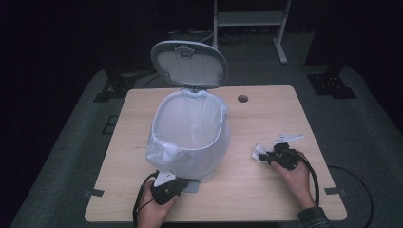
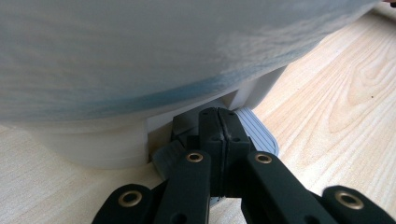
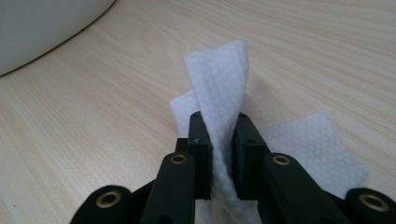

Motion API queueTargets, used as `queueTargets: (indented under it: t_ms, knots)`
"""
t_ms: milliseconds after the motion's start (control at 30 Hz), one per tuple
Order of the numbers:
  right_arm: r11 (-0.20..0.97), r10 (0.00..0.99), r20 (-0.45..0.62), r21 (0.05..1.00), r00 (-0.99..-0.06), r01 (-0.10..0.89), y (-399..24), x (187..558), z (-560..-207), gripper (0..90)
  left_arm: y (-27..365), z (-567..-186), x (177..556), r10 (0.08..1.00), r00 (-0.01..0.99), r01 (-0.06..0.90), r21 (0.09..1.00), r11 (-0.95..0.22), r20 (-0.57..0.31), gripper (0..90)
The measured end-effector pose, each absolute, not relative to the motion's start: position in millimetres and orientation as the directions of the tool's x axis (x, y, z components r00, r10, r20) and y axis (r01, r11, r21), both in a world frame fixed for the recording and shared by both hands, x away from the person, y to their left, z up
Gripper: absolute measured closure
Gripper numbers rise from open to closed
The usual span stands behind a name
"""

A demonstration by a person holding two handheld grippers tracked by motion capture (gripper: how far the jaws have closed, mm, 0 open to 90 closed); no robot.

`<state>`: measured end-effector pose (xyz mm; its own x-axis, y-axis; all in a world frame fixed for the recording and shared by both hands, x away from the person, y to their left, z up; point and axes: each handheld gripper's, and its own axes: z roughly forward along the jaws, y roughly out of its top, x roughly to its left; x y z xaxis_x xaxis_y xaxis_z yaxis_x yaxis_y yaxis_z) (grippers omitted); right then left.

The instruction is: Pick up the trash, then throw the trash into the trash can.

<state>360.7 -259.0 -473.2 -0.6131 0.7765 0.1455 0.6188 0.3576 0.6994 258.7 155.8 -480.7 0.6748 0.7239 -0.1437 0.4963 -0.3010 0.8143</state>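
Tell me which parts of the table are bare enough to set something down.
Free: the table strip between the bin and the right edge, and the left margin. Crowded: the near edge, with the left gripper on the pedal and the right gripper pinching the tissue.

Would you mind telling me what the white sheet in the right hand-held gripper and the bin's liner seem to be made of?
The white sheet looks like soft, matte paper towel: it shows a fine embossed dot pattern and creases. The bin's liner seems to be thin, translucent plastic film, wrinkled and faintly glossy where it folds over the rim.
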Motion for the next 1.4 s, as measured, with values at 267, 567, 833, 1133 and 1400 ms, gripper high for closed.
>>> queueTargets:
  t_ms: [267, 567, 833, 1133, 1400]
  knots:
    - [0.353, 0.759, 0.171, 0.704, -0.629, 0.617, -261.3, 359.3, -469.4, 79.7, 155.7, -480.7, 258.7, 0.724, 0.675, 0.496, 0.814, -0.301, -0.143, 90.0]
    - [0.347, 0.740, 0.184, 0.720, -0.647, 0.601, -263.5, 355.6, -462.7, 79.6, 155.7, -480.7, 258.6, 0.724, 0.675, 0.496, 0.815, -0.301, -0.143, 90.0]
    - [0.343, 0.725, 0.192, 0.732, -0.662, 0.588, -264.2, 353.1, -456.8, 79.6, 155.7, -480.7, 258.7, 0.724, 0.675, 0.496, 0.814, -0.301, -0.143, 90.0]
    - [0.337, 0.711, 0.194, 0.750, -0.676, 0.569, -264.1, 351.4, -446.4, 79.6, 155.5, -480.7, 258.5, 0.724, 0.676, 0.492, 0.815, -0.305, -0.137, 90.0]
    - [0.335, 0.687, 0.196, 0.768, -0.699, 0.545, -264.8, 350.4, -433.5, 79.6, 155.8, -480.7, 258.7, 0.724, 0.675, 0.496, 0.814, -0.301, -0.144, 90.0]
